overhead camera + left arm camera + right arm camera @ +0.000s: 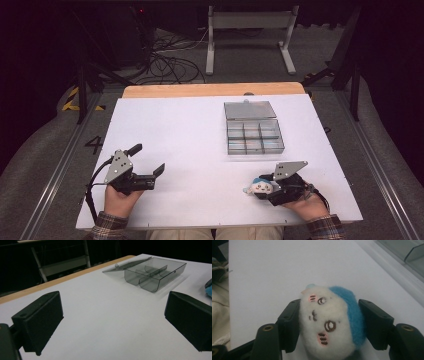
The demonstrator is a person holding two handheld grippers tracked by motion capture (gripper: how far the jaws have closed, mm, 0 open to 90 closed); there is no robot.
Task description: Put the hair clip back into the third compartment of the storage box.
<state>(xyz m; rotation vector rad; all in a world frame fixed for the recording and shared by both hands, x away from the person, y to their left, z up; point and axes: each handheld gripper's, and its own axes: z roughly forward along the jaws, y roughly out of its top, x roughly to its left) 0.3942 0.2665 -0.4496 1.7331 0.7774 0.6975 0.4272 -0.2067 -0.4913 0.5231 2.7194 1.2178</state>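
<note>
A small white plush toy [329, 322] with an embroidered face and a blue patch sits squeezed between the two black jaws of my right gripper [329, 325]. In the high view the plush toy [260, 186] and the right gripper [264, 189] are at the front right of the white table. My left gripper [150, 166] rests at the front left, jaws wide apart and nothing between them; its fingers [37, 325] frame bare table. A clear grey compartment box [252, 132] with its lid folded back lies beyond the middle, also seen as the box [155, 272] ahead of the left gripper.
The white table top [190, 135] ends in a wooden strip [210, 90] at the far side. Cables [165, 65] and a metal stand [250, 35] are on the floor behind. The person's plaid sleeves [325, 227] reach in from the near edge.
</note>
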